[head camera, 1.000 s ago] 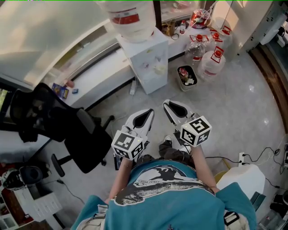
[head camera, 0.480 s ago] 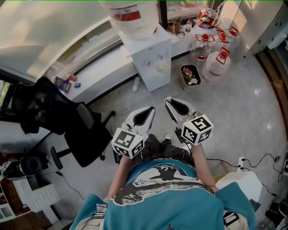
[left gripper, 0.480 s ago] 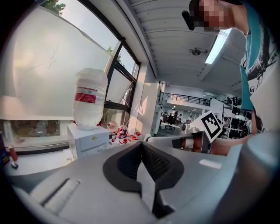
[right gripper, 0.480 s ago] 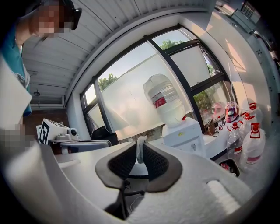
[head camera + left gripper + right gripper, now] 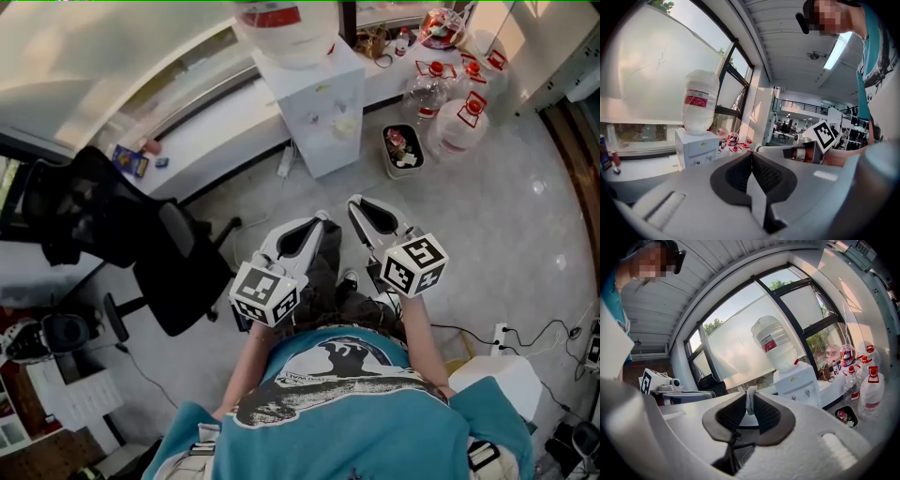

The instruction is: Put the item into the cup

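The right gripper point(image 5: 750, 405) is pinching a small whitish item point(image 5: 751, 397) between its pad tips. Its jaws are standing partly closed on the item, which is sticking up above them. The left gripper point(image 5: 750, 157) is carrying nothing, and its 2 jaws are meeting at the tips.

No wording is coming through clearly anywhere. The water bottle point(image 5: 700, 105) on the white dispenser point(image 5: 696, 147) is wearing a red band label point(image 5: 697, 100), but its print is too small to read. Each marker cube is showing black-and-white squares, 1 on the left point(image 5: 265, 293) and 1 on the right point(image 5: 415, 265). The teal shirt point(image 5: 347, 412) is bearing a dark graphic whose lettering I cannot read, and so is a blue packet point(image 5: 129, 161) lying on the sill.

Only the right gripper view is showing the item; from the head view the right gripper point(image 5: 353, 200) is looking merely closed, just beside the left gripper point(image 5: 317, 218), both held level in front of the person. The head view alone is giving the floor, with a black office chair point(image 5: 112, 244), a small filled bin point(image 5: 403, 150) and red-capped jugs point(image 5: 464, 127) near the dispenser. The left gripper view alone is opening onto a long hall behind the right cube.
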The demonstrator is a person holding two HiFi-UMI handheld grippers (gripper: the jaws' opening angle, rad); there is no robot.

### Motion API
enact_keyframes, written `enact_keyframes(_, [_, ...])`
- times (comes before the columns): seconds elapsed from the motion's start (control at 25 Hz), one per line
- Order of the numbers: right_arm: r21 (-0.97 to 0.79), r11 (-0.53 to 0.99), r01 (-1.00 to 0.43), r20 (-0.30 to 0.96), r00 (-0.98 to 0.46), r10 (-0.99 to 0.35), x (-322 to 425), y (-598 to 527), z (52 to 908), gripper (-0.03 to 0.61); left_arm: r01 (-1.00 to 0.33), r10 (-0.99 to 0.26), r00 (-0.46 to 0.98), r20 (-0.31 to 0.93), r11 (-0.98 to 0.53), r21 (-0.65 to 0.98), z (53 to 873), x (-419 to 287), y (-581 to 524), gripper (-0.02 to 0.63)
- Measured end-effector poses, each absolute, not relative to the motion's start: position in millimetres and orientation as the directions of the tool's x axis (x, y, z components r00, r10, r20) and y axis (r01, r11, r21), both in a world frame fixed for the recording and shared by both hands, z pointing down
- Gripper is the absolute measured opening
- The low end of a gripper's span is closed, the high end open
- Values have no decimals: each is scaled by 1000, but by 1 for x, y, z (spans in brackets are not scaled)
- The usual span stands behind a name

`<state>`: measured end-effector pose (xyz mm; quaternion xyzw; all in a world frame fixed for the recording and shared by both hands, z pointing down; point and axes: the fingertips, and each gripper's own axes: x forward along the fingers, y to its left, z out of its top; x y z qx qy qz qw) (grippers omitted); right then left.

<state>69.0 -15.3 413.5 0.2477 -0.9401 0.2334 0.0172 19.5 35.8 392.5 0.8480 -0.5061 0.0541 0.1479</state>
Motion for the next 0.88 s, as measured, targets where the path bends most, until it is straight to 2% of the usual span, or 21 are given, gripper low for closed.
enact_keyframes(0.28, [-419,760,-497,173,-865,-471,65,-44,417,48,-855,-830,512,222,-467,227,395,16,3,14])
enact_keyframes(0.88, [-407,750,-522,268,-853,-448,23,-156,441,48,-837,-790,546,278,-498,228,415,-18,-113,14])
